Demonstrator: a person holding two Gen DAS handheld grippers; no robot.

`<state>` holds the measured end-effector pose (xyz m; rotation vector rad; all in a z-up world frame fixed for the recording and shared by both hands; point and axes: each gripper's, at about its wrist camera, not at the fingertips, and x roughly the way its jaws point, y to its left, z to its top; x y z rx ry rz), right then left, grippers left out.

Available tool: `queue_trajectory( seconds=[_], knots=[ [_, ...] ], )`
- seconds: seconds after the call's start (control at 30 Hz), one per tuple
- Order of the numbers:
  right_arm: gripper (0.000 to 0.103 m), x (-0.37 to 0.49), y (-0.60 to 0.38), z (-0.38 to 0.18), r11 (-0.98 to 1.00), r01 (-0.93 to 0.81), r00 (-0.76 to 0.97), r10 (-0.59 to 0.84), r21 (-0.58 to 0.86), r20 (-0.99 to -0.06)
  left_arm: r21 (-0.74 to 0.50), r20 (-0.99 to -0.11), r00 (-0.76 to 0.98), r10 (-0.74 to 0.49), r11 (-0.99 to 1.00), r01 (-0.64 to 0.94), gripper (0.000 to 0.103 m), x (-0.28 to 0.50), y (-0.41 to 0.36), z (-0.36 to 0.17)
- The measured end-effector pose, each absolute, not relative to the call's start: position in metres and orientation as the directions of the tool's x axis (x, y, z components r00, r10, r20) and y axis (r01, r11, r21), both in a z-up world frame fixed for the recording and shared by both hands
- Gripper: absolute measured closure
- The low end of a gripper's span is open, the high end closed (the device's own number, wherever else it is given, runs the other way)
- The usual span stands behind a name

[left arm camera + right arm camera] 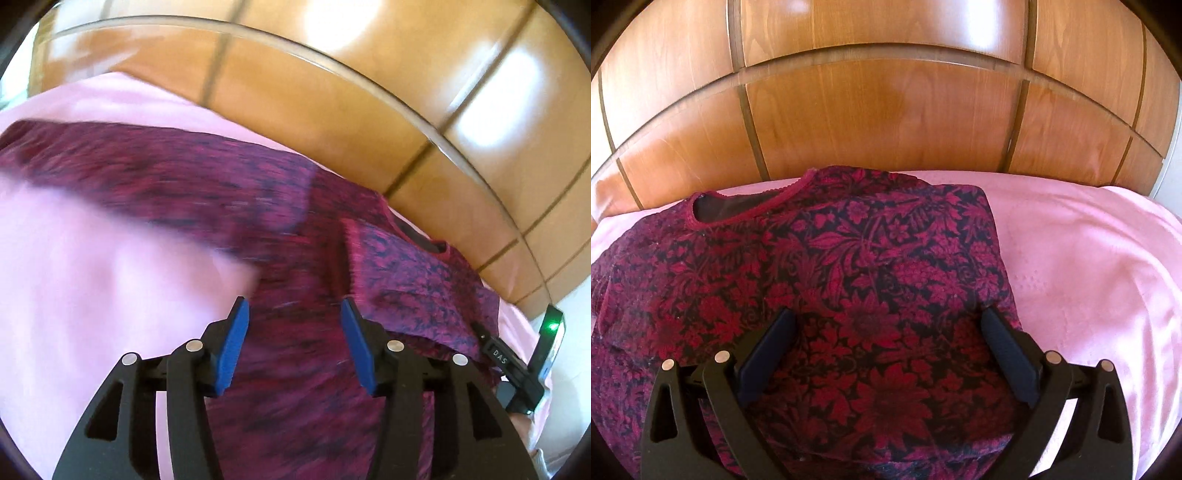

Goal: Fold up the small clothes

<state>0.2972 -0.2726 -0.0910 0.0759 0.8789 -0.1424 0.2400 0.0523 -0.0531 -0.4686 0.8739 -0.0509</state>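
Both tongs, left tongs (291, 308) and right tongs (884, 319), hang released over the floral top (827, 266) lying on the pink bed sheet (1089, 266), one side seemingly folded in, so next probably comes gripping the hem.

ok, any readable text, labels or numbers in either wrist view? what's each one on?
"DAS": white letters on a small black tag on the black device at the right edge of the left wrist view, beside the green light.
Nothing else reads: the floral top, pink sheet and wooden headboard carry no text in either view.
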Motion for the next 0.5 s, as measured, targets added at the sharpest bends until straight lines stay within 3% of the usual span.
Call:
queue_trajectory(
  seconds=[0.2,0.37,0.5],
  knots=[
    [0.002,0.278,-0.258,-0.061,0.992,0.129,0.679,-0.081,0.011,-0.73,-0.523,-0.729,0.651,-0.211,0.785,-0.332,0.05,0.211,0.157,-0.061],
    [0.002,0.243,-0.213,-0.055,0.999,-0.024,0.696,0.049,0.045,-0.717,-0.575,-0.704,0.695,-0.142,0.689,-0.441,0.05,0.201,0.227,-0.064],
    [0.002,0.227,-0.173,-0.071,0.992,-0.113,0.672,0.041,-0.048,-0.74,-0.618,-0.69,0.713,-0.121,0.612,-0.494,0.05,0.204,0.27,-0.067]
  ],
)
